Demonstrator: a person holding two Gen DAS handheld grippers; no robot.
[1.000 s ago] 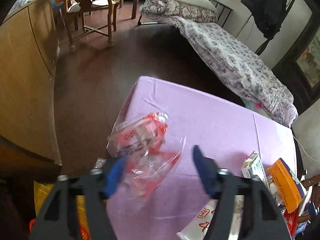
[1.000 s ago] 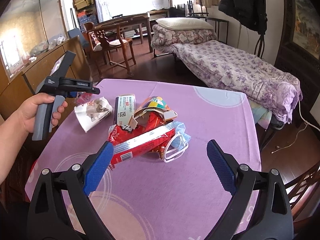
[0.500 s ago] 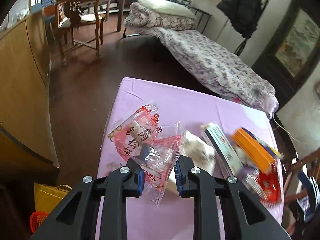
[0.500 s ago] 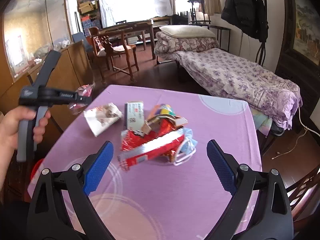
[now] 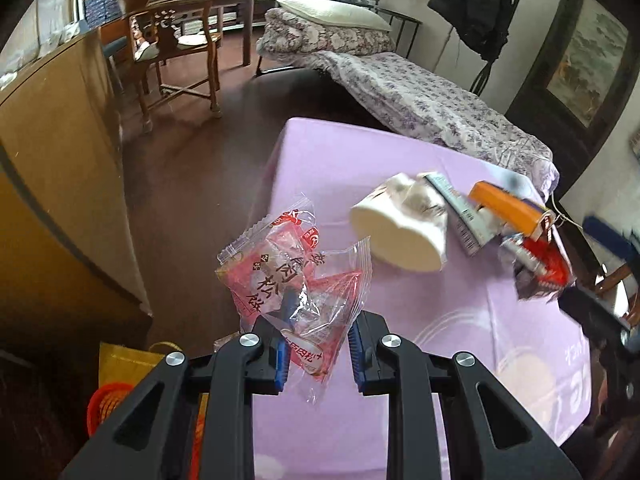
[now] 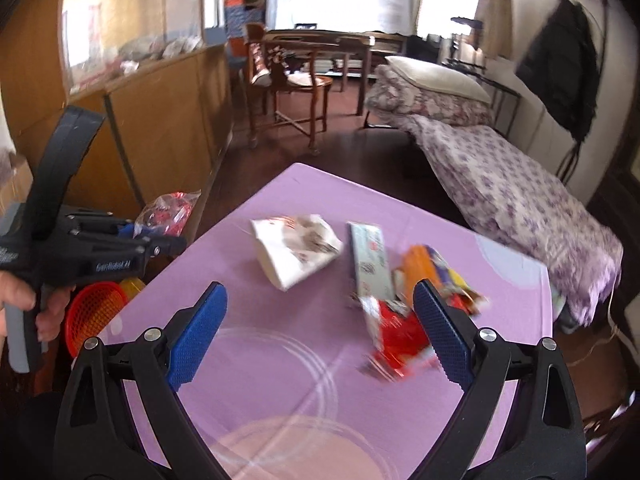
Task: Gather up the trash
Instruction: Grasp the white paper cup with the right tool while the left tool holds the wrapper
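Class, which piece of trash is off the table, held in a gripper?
The clear red-printed wrapper, pinched by the left gripper; the other trash lies on the table.

Snack wrapper: clear, glossy crinkled plastic. Tablecloth: smooth lilac cloth. Cabinet: matt wood. Gripper pads: blue, rough-textured.

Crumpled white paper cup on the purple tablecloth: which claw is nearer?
Left, marginally. The left claw, gripping a clear red-printed wrapper, hangs just beside the crumpled white paper cup; the right claw hovers open before it.
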